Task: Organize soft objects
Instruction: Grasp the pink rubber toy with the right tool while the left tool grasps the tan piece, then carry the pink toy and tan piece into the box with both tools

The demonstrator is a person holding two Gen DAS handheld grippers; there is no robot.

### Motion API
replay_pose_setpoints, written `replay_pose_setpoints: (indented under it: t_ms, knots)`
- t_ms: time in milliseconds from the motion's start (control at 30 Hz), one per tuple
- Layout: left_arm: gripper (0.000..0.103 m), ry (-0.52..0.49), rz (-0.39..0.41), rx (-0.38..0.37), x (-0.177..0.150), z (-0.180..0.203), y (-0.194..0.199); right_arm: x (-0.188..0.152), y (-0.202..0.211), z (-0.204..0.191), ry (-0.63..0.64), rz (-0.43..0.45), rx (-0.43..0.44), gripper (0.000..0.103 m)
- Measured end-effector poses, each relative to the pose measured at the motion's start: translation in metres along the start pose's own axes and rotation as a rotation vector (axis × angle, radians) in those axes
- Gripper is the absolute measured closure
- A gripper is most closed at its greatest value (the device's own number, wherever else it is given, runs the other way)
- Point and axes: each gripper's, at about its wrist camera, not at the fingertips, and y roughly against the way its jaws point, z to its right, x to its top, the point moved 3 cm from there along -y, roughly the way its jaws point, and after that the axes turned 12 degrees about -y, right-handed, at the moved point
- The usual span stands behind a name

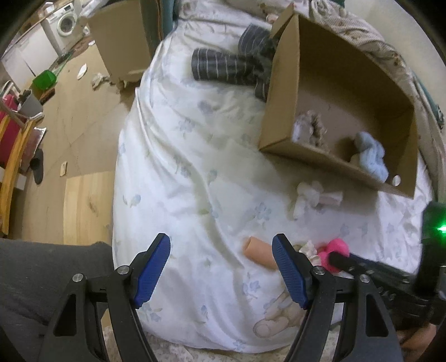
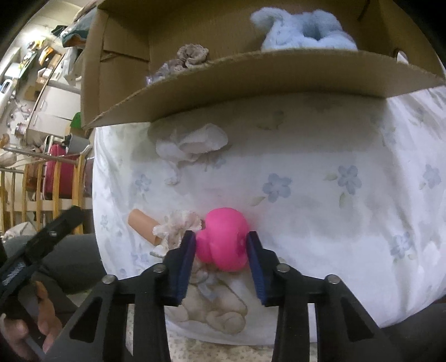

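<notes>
Box (image 2: 251, 75) holds two soft bits already; right tongs (image 2: 220, 245) clamp the pink toy (image 2: 223, 239), left tongs (image 1: 221, 267) gape, several things left on bed (image 1: 181, 167).

Striped dark garment (image 1: 223, 66) partly hidden behind cardboard box (image 1: 281, 92), beige tube (image 1: 257, 252) end occluded by left jaw, blue plush (image 2: 303, 29) lower part behind box wall, washing machine (image 1: 65, 23) blurred.
</notes>
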Motion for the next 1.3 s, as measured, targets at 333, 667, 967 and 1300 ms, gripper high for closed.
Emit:
replay_pose_setpoints:
  t_ms: [333, 667, 967, 1300]
  knots:
    - [0.045, 0.08, -0.103, -0.143, -0.002, 0.017, -0.027, 0.011, 0.047, 0.004, -0.025, 0.141, 0.089, 0.082]
    - [0.074, 0.248, -0.217, -0.185, -0.002, 0.025, -0.069, 0.011, 0.065, 0.021, -0.073, 0.168, 0.136, 0.082]
    - [0.099, 0.118, -0.143, -0.163, 0.007, 0.033, -0.069, 0.012, 0.064, 0.023, -0.092, 0.166, 0.144, 0.082]
    - [0.099, 0.118, -0.082, -0.116, 0.006, 0.007, -0.047, 0.011, 0.065, 0.02, -0.078, 0.161, 0.145, 0.082]
